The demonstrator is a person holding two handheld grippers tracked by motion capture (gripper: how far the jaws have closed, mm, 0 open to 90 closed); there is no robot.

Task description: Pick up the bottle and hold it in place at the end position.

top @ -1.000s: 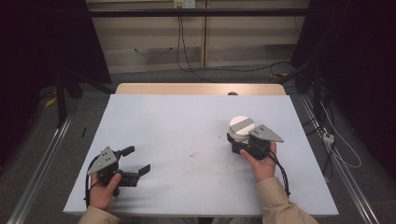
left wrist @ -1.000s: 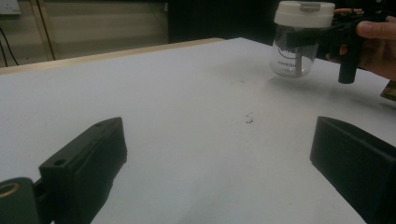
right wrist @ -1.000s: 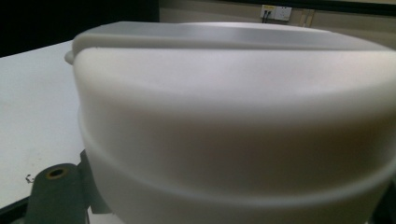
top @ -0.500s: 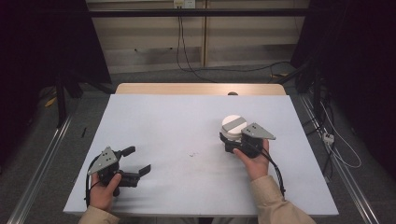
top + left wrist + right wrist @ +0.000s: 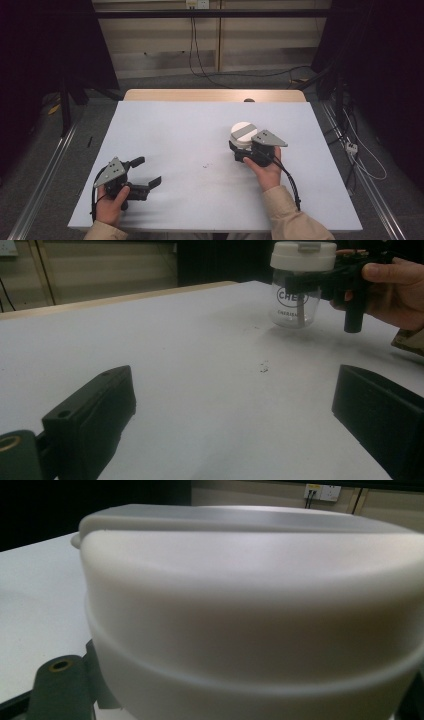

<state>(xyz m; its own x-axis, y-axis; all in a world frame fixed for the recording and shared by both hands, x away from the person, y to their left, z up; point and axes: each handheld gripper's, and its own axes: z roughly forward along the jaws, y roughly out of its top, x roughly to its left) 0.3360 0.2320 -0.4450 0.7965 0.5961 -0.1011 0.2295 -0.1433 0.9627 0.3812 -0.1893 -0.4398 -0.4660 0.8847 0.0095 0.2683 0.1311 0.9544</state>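
One jar, right of centre on the table: clear glass body w/ dark printed lettering, round off-white plastic lid, smooth, w/ a flat grey bar across its top. It stands upright, base on the surface. My right claw, black w/ a grey three-cornered plate, is pinching the jar just under the lid, jaws pressed to the glass. My left claw, same build, rests at the near left corner, well apart from the jar; its two blocky matte black jaws are spread, nothing betw. them. One table, pale matte top, pale wood strip along the far edge. A few dark specks near centre.
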